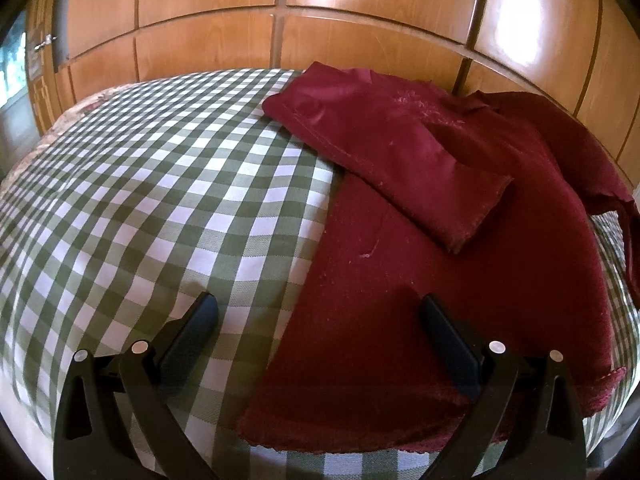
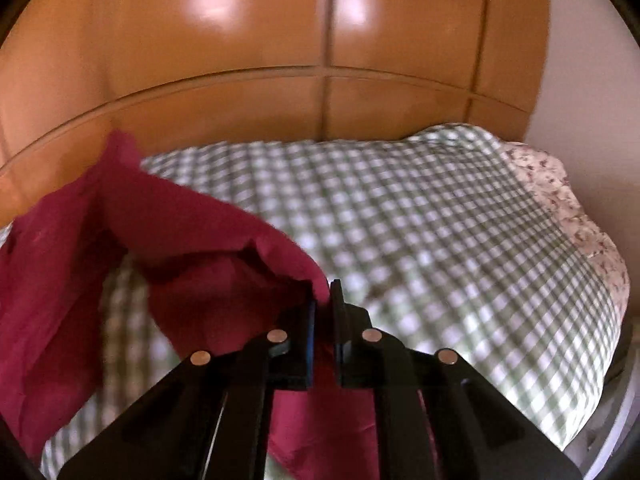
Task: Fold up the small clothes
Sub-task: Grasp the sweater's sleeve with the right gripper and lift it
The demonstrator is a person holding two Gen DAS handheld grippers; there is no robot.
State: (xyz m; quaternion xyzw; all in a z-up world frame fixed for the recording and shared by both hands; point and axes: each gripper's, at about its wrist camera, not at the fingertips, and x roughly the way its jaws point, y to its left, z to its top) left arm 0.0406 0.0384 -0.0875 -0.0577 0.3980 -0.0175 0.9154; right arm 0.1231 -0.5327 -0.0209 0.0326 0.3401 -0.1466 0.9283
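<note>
Step in hand, as judged: a side fold of the dark red garment [image 1: 460,280], which lies on the checked cover [image 1: 140,200]; all places below are given relative to that garment.

Right gripper [image 2: 324,300]: jaws drawn close together and pinching a red edge of the garment between the pads; the cloth rises from the cover and trails away to the left of the fingers in the right wrist view; that view is blurred, consistent with a carrying motion.

Left gripper [image 1: 320,312]: jaws spread wide and holding nothing; one finger stands over the garment's near part, the other over bare checked cover just beside its left edge; contact with the cloth cannot be determined.

One sleeve [image 1: 400,160] already lies folded across the garment's upper part.

Next move, as judged: carry the pinched edge across the garment, lay it flat, then release; the left gripper may be needed to steady the near hem against dragging.
</note>
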